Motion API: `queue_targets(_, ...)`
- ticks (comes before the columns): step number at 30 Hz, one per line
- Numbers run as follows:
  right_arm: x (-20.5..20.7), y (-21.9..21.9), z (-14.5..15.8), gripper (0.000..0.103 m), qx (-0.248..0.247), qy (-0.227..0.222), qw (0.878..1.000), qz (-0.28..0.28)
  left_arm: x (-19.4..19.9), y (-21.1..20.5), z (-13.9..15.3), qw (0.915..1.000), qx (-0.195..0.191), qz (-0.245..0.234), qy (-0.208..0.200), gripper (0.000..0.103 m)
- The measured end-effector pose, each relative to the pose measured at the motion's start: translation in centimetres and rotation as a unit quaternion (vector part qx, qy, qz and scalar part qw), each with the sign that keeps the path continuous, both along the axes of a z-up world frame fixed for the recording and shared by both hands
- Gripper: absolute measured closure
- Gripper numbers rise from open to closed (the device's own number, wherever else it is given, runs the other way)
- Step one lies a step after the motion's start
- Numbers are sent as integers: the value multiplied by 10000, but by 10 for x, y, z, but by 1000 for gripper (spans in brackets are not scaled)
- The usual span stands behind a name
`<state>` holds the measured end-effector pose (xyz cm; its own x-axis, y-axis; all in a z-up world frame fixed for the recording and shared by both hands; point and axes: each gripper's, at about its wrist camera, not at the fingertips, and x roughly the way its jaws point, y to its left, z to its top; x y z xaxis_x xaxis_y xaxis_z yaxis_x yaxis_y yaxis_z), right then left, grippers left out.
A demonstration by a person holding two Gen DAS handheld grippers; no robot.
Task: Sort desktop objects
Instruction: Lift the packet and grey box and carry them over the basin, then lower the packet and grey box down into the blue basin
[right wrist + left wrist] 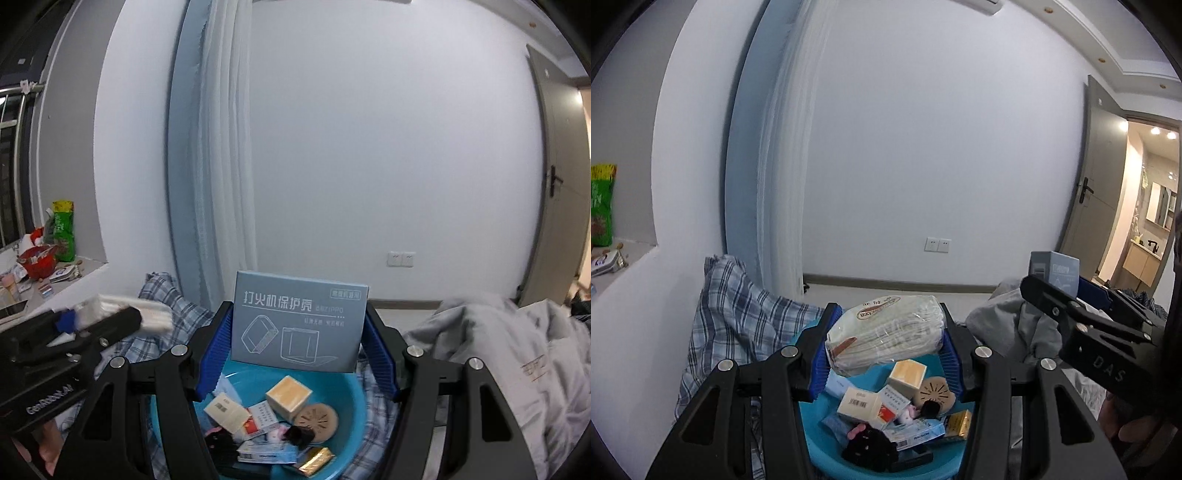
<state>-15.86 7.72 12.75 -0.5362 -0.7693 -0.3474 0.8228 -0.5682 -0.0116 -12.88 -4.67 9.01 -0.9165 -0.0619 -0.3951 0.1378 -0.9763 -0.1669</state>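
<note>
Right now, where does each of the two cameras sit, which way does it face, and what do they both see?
Left wrist: on the left gripper, looking forward and slightly down; it is shut on a wrapped pack of white cloths above the blue basin. The right gripper and a hand show at right.
Right wrist: on the right gripper, same heading, shut on a grey-blue box. The left gripper shows at left.
Shared: basin of small items, plaid cloth, white wall, curtain, wall sockets.
</note>
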Motion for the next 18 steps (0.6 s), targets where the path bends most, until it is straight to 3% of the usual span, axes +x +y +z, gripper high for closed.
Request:
queue_targets(4,-2,1,-11,38,-29,42,10000,-20,-3,-5,-5,9998,-105,162,-1,51)
queue_targets(14,-21,9,-26,38,-51,-220,9994,-245,-16,7,-25,9997,-226,11,-109,51)
queue_targets(18,-24,3,-36,38,73,-250,9992,-300,-38,3,-50,9993,-78,-12,-370,51)
